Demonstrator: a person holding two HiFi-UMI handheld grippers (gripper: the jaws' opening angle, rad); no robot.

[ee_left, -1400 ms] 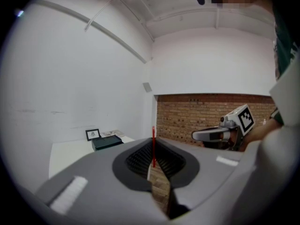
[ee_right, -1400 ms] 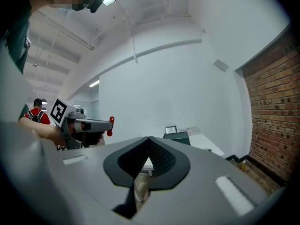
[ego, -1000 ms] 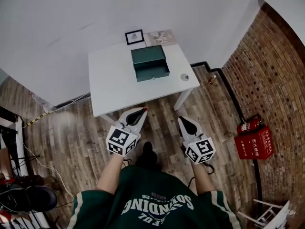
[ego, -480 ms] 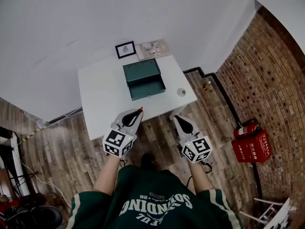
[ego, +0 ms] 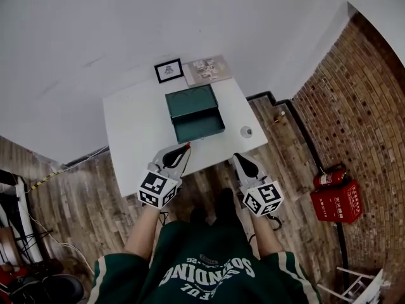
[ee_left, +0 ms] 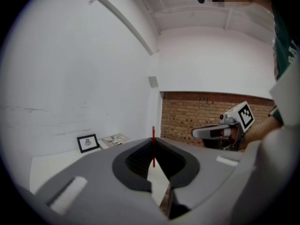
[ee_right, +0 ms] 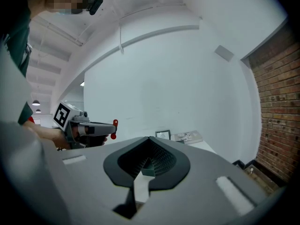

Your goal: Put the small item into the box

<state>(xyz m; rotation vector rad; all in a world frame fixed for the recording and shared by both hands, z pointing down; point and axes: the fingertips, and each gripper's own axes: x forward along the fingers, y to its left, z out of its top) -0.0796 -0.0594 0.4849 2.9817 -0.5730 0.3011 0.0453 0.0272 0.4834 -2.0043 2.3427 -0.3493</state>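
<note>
The white bench (ego: 136, 128) stands against a white wall with an open green box (ego: 195, 113) at its middle, lid tipped back toward the wall.

Left of the box and nearer the person, the left claw (ego: 186, 146) is pressed together on a small red item (ego: 187, 144). In the head view its tip lies over the bench's near edge, just in front of the box's left corner and apart from the box. In the left gripper view the left claw (ee_left: 153, 140) has its tips meeting, with the small red item (ee_left: 153, 149) standing upright as a thin red line between them. From the right gripper view the left claw (ee_right: 112, 128) reaches in from the side with the small red item (ee_right: 114, 129) across its tip.

Behind the box's left corner, a small framed picture (ego: 168, 71) leans at the wall. Behind the box's right corner lies a leaflet (ego: 207, 69).

In front of the box's right side, past the bench's near edge and above the wooden floor (ego: 76, 189), the right claw (ego: 238, 158) is pressed together with nothing in it. In its own view the right claw (ee_right: 149, 138) has its tips touching, and a piece of the green box (ee_right: 147, 171) shows through the gap behind them.

Right of the box, near the bench's right corner, sits a small round object (ego: 246, 132).

Far right of the box, on the floor by the brick wall (ego: 373, 106), are a fire extinguisher (ego: 327, 177) and a red case (ego: 336, 201).
</note>
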